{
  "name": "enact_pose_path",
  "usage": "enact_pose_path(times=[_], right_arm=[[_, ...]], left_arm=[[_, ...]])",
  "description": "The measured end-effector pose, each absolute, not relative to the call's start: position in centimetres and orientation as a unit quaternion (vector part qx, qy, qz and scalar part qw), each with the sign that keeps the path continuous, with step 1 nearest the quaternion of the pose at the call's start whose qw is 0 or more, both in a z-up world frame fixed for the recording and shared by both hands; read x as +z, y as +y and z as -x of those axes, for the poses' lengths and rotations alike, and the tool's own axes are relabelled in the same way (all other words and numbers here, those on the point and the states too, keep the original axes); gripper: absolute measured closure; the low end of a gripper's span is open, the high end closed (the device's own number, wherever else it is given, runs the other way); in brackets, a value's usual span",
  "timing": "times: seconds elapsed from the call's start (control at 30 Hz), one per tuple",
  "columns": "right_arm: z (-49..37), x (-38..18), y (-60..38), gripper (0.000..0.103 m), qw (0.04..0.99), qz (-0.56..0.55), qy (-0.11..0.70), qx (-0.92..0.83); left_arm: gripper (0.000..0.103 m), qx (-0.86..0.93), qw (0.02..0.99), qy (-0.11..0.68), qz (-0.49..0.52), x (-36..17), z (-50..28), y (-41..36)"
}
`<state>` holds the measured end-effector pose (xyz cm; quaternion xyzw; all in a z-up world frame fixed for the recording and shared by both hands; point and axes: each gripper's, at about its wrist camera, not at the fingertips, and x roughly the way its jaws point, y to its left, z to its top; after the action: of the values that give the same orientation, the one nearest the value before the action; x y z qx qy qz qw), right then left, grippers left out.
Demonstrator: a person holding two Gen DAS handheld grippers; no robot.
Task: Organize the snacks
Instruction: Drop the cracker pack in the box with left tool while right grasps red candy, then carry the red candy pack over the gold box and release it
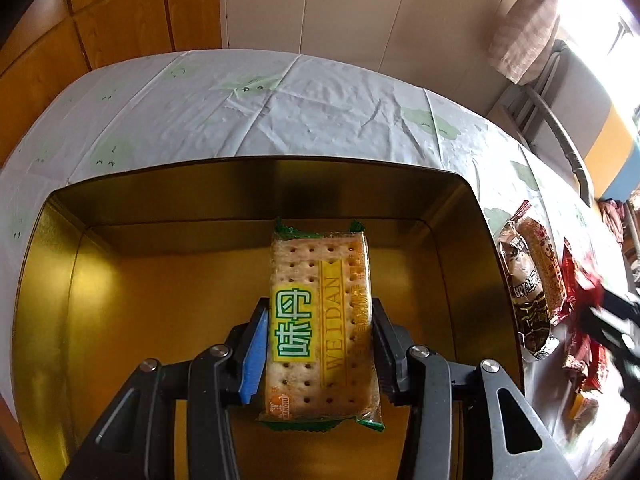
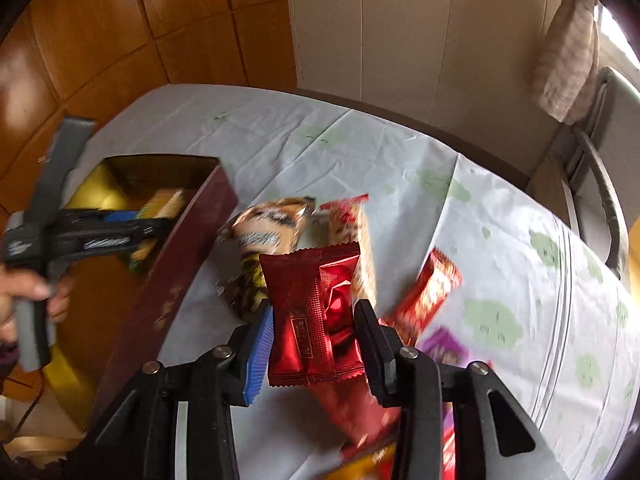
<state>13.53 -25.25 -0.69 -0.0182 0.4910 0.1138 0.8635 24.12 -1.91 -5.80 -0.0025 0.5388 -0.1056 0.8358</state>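
your left gripper (image 1: 318, 344) is clamped on the cracker packet (image 1: 320, 320), a green-edged wrapper with a yellow label, and holds it inside the gold-lined tin box (image 1: 256, 184). from the left wrist view you cannot tell whether the packet already rests on the tin's floor or hangs just above it. no other snack shows in the part of the tin you can see, so by the look of it the sorting has barely begun: this packet would be the first one in, and it is not released yet.

your right gripper (image 2: 314, 338) pinches a shiny red packet (image 2: 314, 312) by its sides and holds it above the table (image 2: 500, 264), beside the tin's dark red outer wall (image 2: 188, 264).

most of the work seems to be left. a loose pile of snacks (image 2: 304, 224) lies on the table just beside the tin: a brown-and-cream wrapper (image 1: 524, 284) near the wall, an orange-and-red one touching it, another red packet (image 2: 432, 292) further right, a purple wrapper (image 2: 444, 346) and a yellow one low in the right wrist view, partly blurred.

as a judgement: one packet is about placed, one is in the air, and the rest of the pile waits its turn.
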Motion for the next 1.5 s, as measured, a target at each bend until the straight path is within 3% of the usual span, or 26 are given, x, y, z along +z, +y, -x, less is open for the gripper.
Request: enact_pose_path(times=[0.23,0.37,0.6,0.83,1.17,1.5], right_arm=[[-9.7,-0.7,-25.0,0.062,0.865,0.011,0.49,0.11],[-8.5,-1.3,-25.1,0.062,0.862,-0.006,0.496,0.107],[-6.2,-1.5,-24.2,0.062,0.864,-0.049,0.487,0.121],[-3.6,-2.4,-23.1,0.062,0.862,-0.08,0.482,0.139],[-1.2,-4.8,-23.1,0.062,0.856,-0.098,0.493,0.123],[-2.6,-0.1,-19.7,0.062,0.876,-0.075,0.448,0.163]], left_arm=[[0.054,-0.096,0.84,0.533,-0.008,-5.8,-23.7,-2.4],[0.041,-0.098,0.845,0.526,-0.009,-5.4,-23.1,-2.5],[0.03,-0.082,0.875,0.477,0.027,-1.7,-17.8,0.2],[0.026,-0.04,0.903,0.425,0.037,0.2,-8.6,3.8],[0.023,0.005,0.929,0.371,-0.002,0.5,-1.5,5.7],[0.021,0.002,0.938,0.347,-0.015,0.3,0.9,5.1]])
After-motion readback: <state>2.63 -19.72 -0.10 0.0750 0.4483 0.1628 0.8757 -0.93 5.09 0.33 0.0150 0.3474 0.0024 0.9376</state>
